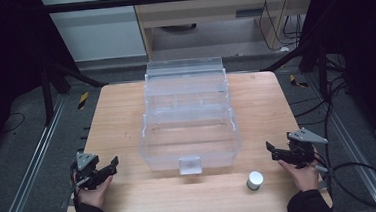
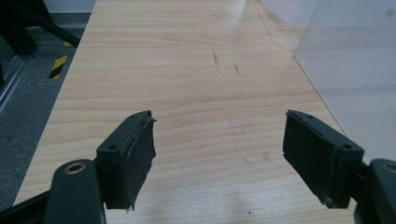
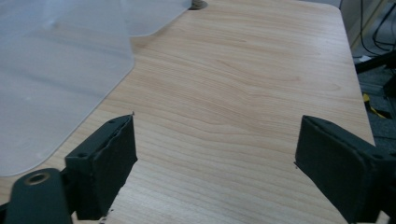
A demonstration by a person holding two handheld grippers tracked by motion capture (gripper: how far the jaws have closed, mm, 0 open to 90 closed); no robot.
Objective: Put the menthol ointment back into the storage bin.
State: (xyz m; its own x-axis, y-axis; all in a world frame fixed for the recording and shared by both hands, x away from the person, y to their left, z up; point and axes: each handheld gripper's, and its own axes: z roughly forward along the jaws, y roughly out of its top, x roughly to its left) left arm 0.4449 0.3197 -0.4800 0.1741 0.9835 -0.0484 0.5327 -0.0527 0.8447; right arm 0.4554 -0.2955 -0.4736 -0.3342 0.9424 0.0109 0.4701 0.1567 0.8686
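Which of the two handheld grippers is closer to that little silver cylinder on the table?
The right gripper, at the table's right edge. The small silver cylinder stands just beside it near the front edge, while the left gripper sits across the clear plastic box.

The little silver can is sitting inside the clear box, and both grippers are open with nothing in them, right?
Not quite. The can stands on the table outside the box, near its front right corner, as the high view shows. The rest holds: the left gripper and right gripper are both open with nothing between their jaws.
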